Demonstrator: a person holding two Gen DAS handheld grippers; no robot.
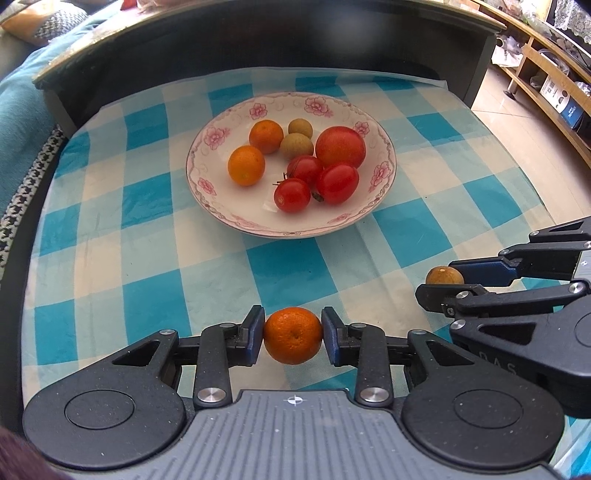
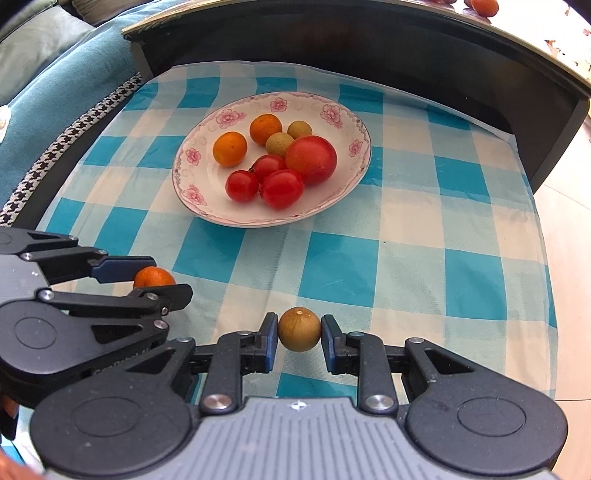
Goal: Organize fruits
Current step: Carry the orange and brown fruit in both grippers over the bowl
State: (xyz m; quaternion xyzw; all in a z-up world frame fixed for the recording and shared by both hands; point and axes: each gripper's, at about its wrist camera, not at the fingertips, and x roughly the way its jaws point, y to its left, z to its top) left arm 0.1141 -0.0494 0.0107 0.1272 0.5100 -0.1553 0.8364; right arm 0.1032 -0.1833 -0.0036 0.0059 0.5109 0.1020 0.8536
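Fruit look: my left gripper [image 1: 293,335] grasps a small dimpled orange [image 1: 293,335]; my right gripper [image 2: 299,329] grasps a smooth tan-brown longan [image 2: 299,329].
Only in right view: an orange fruit [image 2: 484,6] on the far ledge.
Position: each fruit sits pinched between its fingers [image 1: 255,334], above the checked surface [image 1: 147,236], short of the flowered plate [image 1: 218,206].

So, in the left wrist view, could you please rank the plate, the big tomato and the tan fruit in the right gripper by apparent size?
1. Plate
2. Big tomato
3. Tan fruit, partly hidden by the right gripper and nearer the camera, yet smallest.
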